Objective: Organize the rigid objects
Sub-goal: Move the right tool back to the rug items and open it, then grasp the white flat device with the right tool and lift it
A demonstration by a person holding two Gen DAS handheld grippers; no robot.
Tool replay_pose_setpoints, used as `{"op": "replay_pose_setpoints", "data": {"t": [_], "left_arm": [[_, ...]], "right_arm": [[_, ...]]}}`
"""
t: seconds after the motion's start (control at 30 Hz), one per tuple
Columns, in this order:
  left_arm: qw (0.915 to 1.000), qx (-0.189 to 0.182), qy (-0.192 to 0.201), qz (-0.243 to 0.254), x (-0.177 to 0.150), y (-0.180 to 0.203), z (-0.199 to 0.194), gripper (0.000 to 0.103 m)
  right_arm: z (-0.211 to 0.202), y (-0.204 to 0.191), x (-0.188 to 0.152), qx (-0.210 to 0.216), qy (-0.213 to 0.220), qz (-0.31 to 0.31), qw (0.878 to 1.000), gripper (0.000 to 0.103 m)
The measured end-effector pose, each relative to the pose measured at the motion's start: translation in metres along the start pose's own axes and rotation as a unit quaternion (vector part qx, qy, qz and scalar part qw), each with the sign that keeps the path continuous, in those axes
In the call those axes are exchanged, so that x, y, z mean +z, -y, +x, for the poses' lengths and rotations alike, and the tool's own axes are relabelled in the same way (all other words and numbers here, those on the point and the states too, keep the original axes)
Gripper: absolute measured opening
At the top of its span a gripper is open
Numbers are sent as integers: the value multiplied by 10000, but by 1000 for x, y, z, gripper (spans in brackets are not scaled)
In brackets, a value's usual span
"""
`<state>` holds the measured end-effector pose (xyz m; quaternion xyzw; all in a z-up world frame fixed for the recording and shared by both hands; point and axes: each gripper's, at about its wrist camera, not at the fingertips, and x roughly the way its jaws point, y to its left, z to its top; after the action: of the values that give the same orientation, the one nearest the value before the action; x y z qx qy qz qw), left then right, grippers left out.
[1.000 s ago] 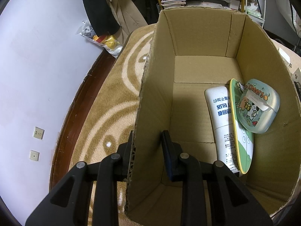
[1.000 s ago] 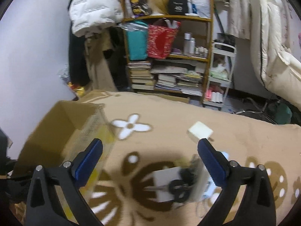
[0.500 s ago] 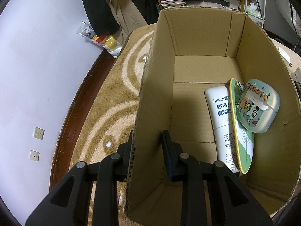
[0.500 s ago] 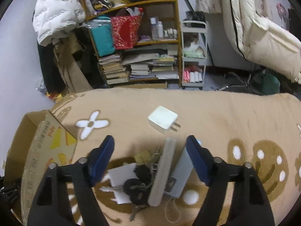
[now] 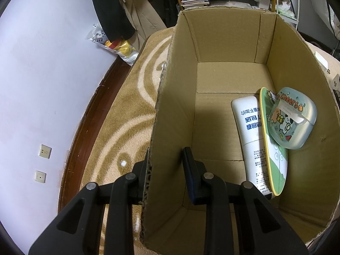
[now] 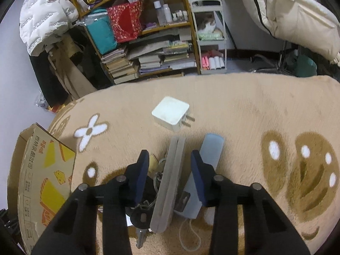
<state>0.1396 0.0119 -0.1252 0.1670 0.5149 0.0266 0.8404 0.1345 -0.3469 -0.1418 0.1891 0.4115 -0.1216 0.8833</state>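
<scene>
My left gripper (image 5: 165, 163) straddles the near left wall of the open cardboard box (image 5: 174, 97), one finger outside and one inside, shut on that wall. In the box lie a white tube (image 5: 248, 131), a flat green item with a yellow rim (image 5: 275, 161) and a translucent cartoon case (image 5: 294, 119). My right gripper (image 6: 169, 161) is low over the rug, open, its fingers on either side of a long grey case (image 6: 170, 182). Beside that case are a pale blue slab (image 6: 210, 155) and a bunch of keys (image 6: 140, 214). A white plug charger (image 6: 171, 113) lies further ahead.
The box's printed outer side (image 6: 42, 170) shows at the left of the right wrist view. A tan patterned rug (image 6: 255, 110) covers the surface. Behind it stand a cluttered bookshelf (image 6: 148, 48) and a small white cart (image 6: 210, 48). A wall and dark wooden skirting (image 5: 85, 123) run along the box's left.
My right gripper has swung away from the box, come down over the pile and narrowed its fingers around the grey case. The left gripper and the box have not moved.
</scene>
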Motion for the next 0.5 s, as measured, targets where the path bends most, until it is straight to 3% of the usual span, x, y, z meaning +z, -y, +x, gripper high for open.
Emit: {"op": "replay_pose_setpoints", "data": {"t": [0.17, 0.5], "left_arm": [[10000, 7, 1, 10, 0, 1, 0, 26], [10000, 4, 0, 11, 0, 2, -1, 26]], "right_arm": [[10, 2, -6, -44, -202, 66, 9998, 21], [-7, -3, -6, -226, 145, 82, 9996, 15]]}}
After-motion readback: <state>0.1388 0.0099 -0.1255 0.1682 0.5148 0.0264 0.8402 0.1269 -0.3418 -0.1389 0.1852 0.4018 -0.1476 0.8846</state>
